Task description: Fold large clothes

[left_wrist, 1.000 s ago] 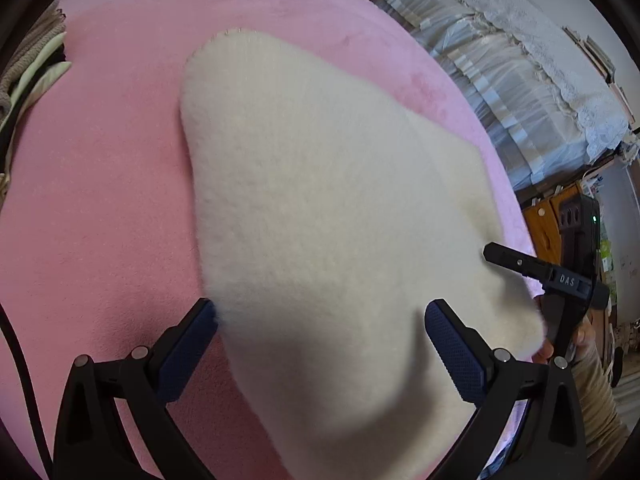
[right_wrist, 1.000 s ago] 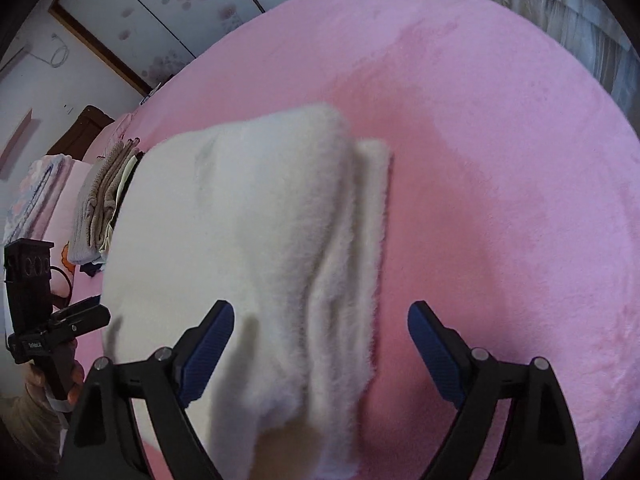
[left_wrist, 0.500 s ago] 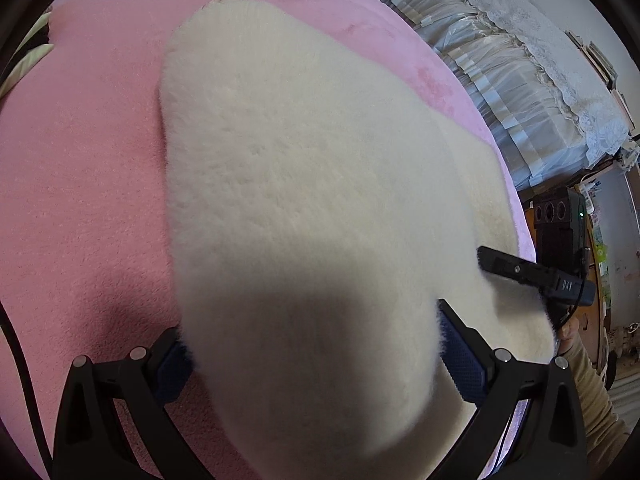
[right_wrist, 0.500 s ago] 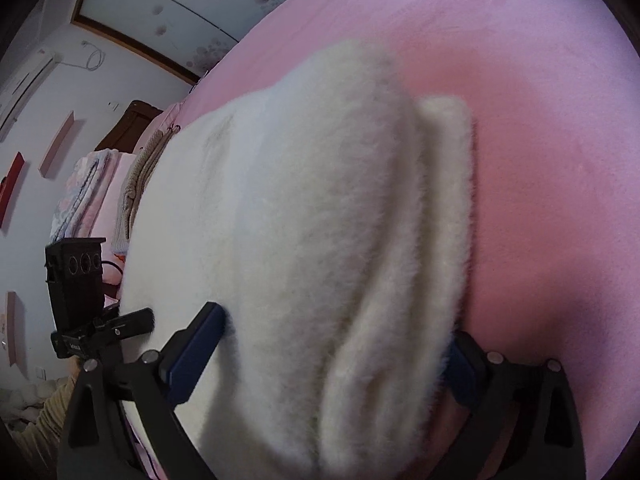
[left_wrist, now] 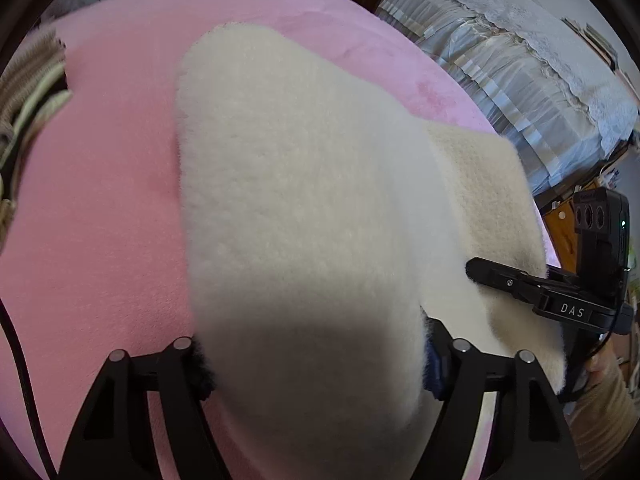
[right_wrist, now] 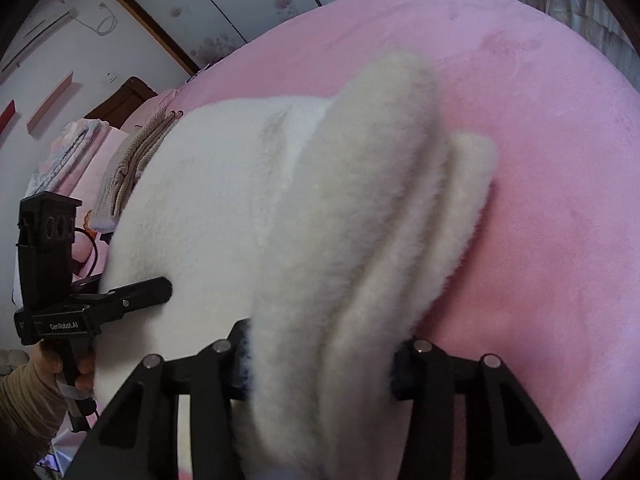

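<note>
A thick cream fleece garment (left_wrist: 300, 200) lies folded on a pink bed cover (left_wrist: 100, 200). My left gripper (left_wrist: 316, 364) straddles its near edge. The jaws are closing and the pile bulges between both pads. In the right wrist view the same garment (right_wrist: 260, 200) is layered in soft ridges. My right gripper (right_wrist: 320, 364) has its jaws closing on the bunched near end, and the fabric fills the gap. One finger of the right gripper (left_wrist: 504, 280) rests against the garment's right side. A finger of the left gripper (right_wrist: 140, 292) touches its left side.
A pile of folded knitwear (left_wrist: 28, 92) sits at the bed's left edge, also visible as the beige stack (right_wrist: 132, 160). A second bed with a pale frilled cover (left_wrist: 520, 72) stands to the right. Bare pink cover (right_wrist: 540, 160) stretches beyond the garment. A person's hand (right_wrist: 80, 368) holds the left gripper's handle.
Both grippers moved in over the garment's near edge and their jaws narrowed from wide open onto the fabric. The fleece now bunches and rises between the pads.
</note>
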Available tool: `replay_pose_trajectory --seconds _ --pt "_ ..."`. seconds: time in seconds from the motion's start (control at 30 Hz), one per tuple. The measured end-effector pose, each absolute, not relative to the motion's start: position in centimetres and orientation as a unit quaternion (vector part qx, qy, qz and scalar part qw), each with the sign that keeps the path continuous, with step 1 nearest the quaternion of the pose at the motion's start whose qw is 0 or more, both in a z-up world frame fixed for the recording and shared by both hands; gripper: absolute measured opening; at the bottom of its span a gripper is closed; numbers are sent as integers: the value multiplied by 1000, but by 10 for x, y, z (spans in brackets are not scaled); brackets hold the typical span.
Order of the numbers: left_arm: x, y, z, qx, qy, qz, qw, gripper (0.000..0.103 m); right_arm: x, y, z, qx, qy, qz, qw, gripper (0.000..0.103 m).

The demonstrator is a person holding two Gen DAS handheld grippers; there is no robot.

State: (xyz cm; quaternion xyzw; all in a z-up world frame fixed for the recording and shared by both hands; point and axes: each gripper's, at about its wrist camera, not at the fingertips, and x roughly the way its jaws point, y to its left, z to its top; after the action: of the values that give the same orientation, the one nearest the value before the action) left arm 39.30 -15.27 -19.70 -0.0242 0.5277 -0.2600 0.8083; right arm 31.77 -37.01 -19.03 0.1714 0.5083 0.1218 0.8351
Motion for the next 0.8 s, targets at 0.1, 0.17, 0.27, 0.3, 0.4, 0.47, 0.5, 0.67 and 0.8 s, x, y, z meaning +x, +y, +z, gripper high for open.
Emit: replay_pose_trajectory --seconds 0.1,0.17,0.27,0.3,0.4,0.47,0.5,0.67,0.8 --pt "372 -153 -172 3 512 -255 820 69 304 -358 -174 170 508 112 837 41" --pt "357 -145 -155 12 506 -256 824 69 288 -343 -164 169 510 112 836 40" --pt "328 -116 -131 21 509 -260 820 69 253 -319 -153 184 511 125 831 40" --pt "315 -104 -125 25 512 -258 819 69 240 -309 -149 191 509 130 829 40" --pt "279 -68 -110 33 523 -254 813 69 202 -280 -142 211 506 146 823 40" --pt "255 -40 -103 34 535 -247 807 69 181 -258 -138 220 508 159 817 40" --pt "245 -26 -99 32 542 -243 804 69 172 -247 -137 223 511 166 813 40" --pt "203 55 -81 16 558 -218 801 69 147 -186 -122 220 523 208 797 40" --pt "188 123 -64 -10 550 -200 811 69 150 -136 -95 195 517 245 796 40"
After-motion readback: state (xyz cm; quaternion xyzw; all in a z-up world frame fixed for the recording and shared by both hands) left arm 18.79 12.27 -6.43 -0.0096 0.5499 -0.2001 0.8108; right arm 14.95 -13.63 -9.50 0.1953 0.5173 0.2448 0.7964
